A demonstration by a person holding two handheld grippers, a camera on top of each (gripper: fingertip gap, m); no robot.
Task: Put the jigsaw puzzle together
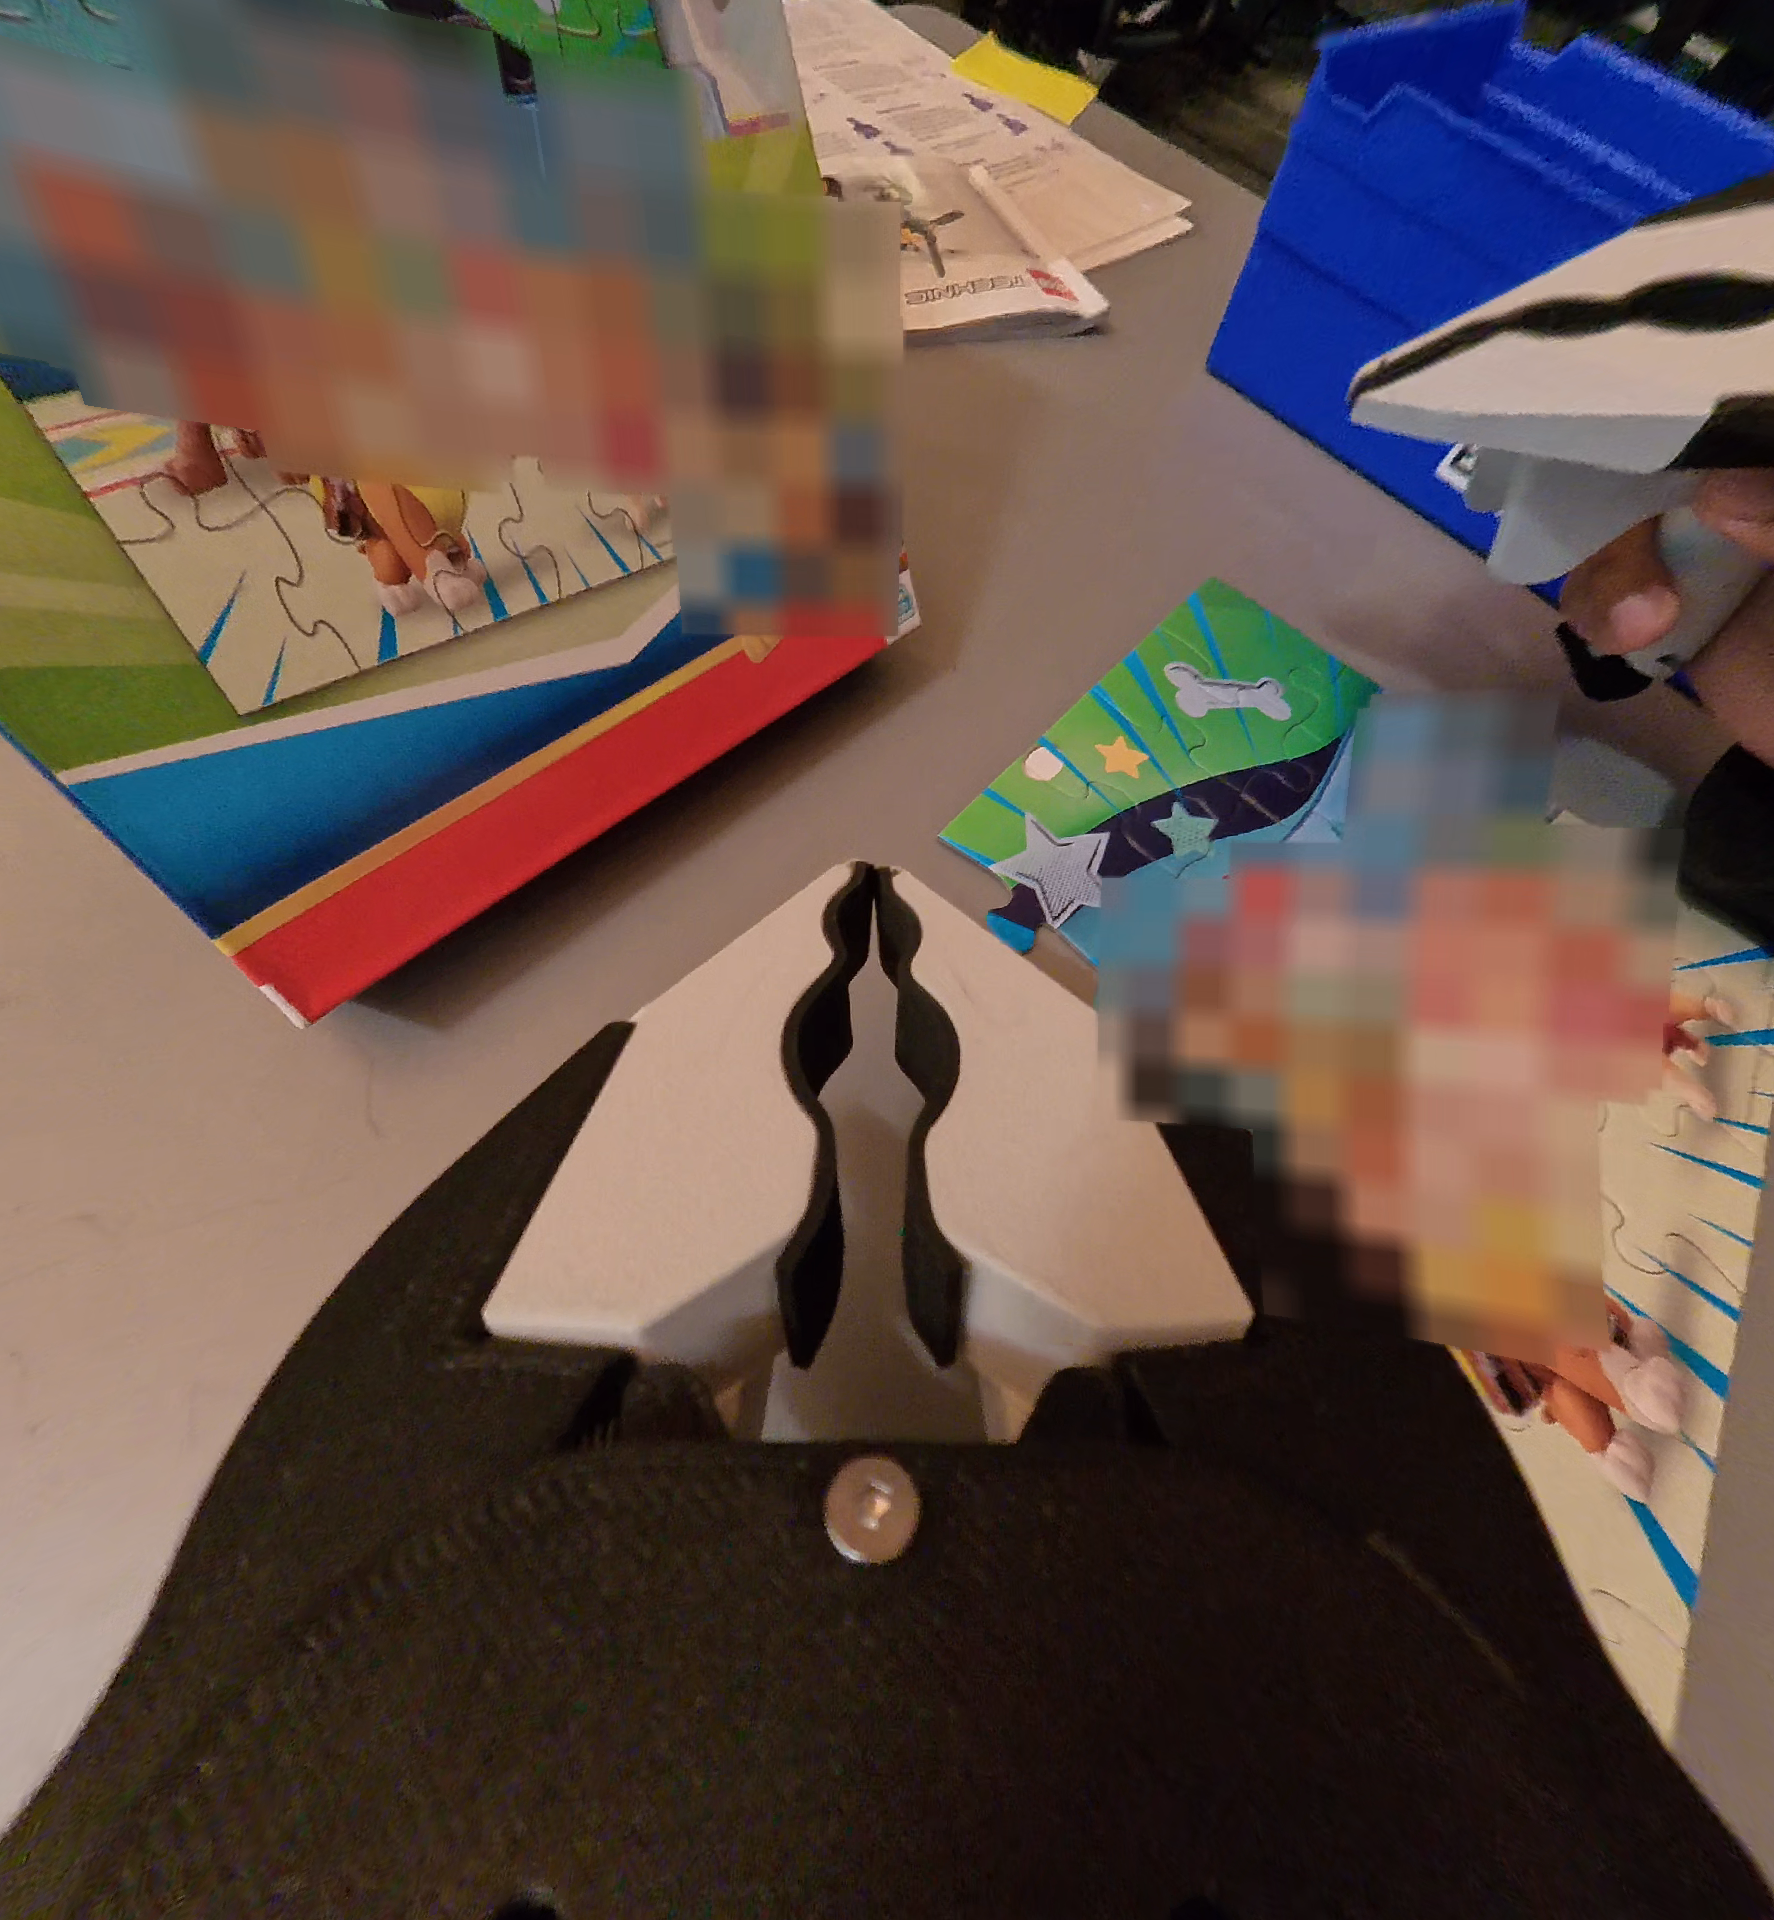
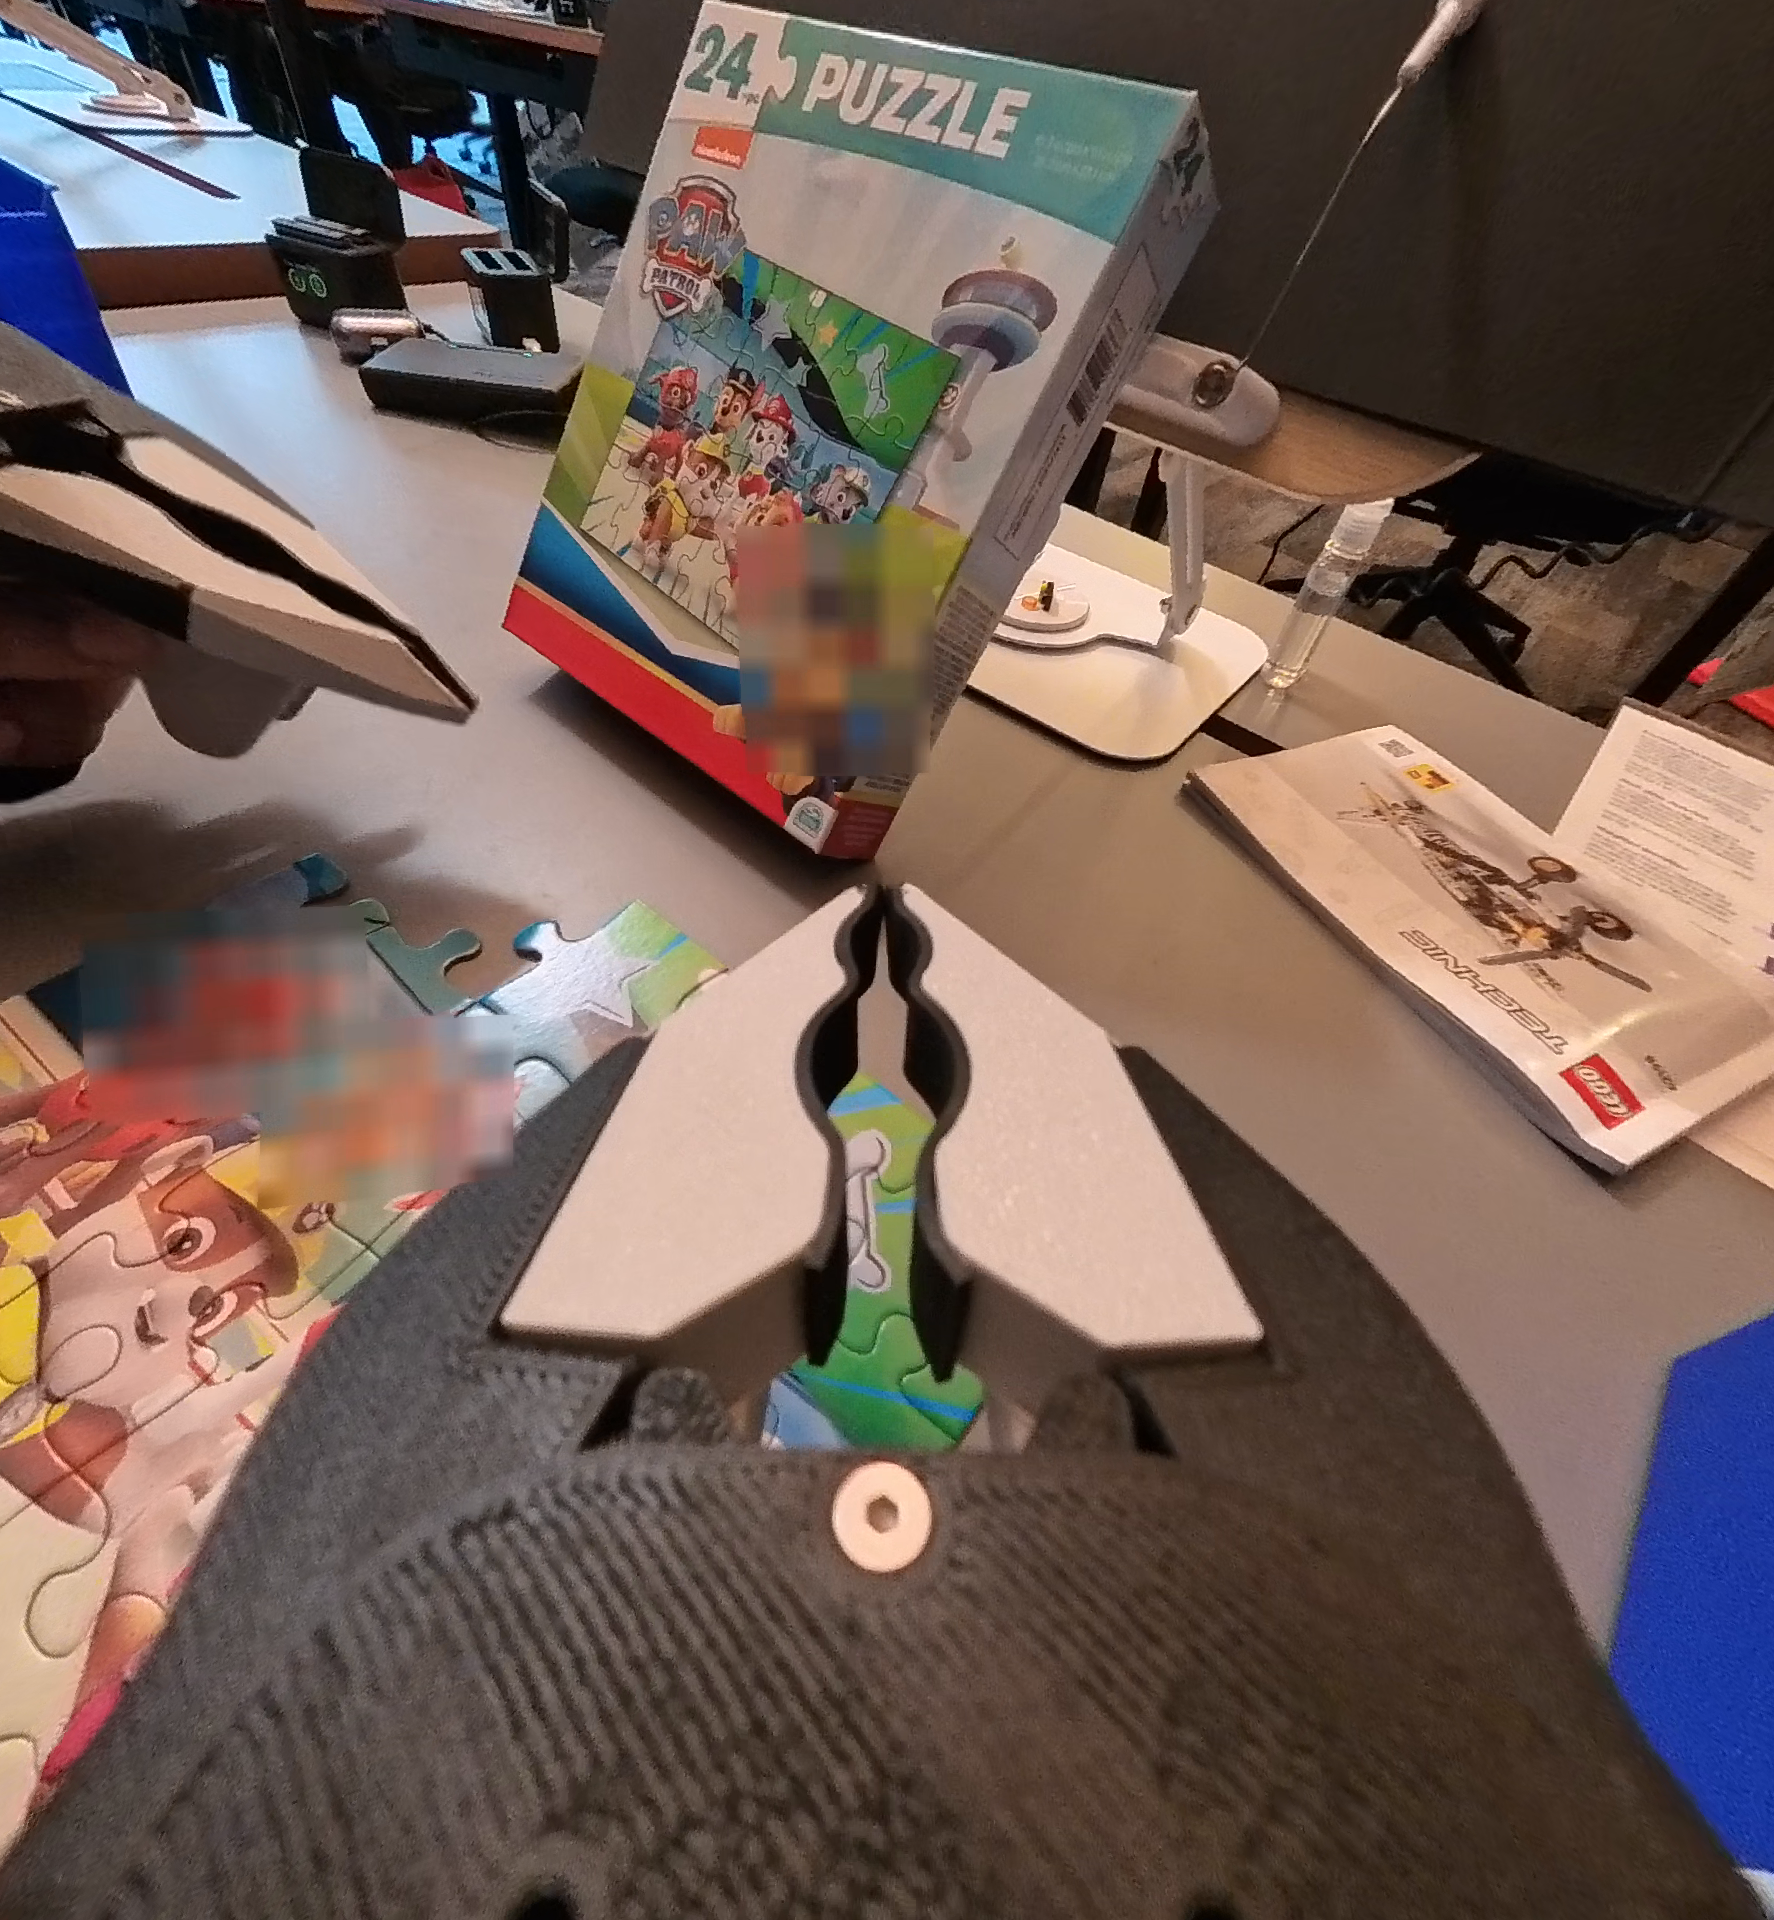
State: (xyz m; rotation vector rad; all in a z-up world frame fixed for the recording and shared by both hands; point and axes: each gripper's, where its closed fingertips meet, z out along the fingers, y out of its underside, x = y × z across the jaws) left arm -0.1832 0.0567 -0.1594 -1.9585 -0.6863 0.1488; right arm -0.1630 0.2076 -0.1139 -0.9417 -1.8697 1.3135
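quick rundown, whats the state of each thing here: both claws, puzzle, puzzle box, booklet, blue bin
left claw: shut, holding nothing, above bare table
right claw: shut, holding nothing, over the puzzle's corner
puzzle: flat, mostly assembled, gap in its edge
puzzle box: upright, closed
booklet: flat, closed
blue bin: upright on table, contents hidden

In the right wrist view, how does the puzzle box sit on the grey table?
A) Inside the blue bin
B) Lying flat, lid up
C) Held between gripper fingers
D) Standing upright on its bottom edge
D: the puzzle box stands upright on the grey table, beyond the shut right gripper.
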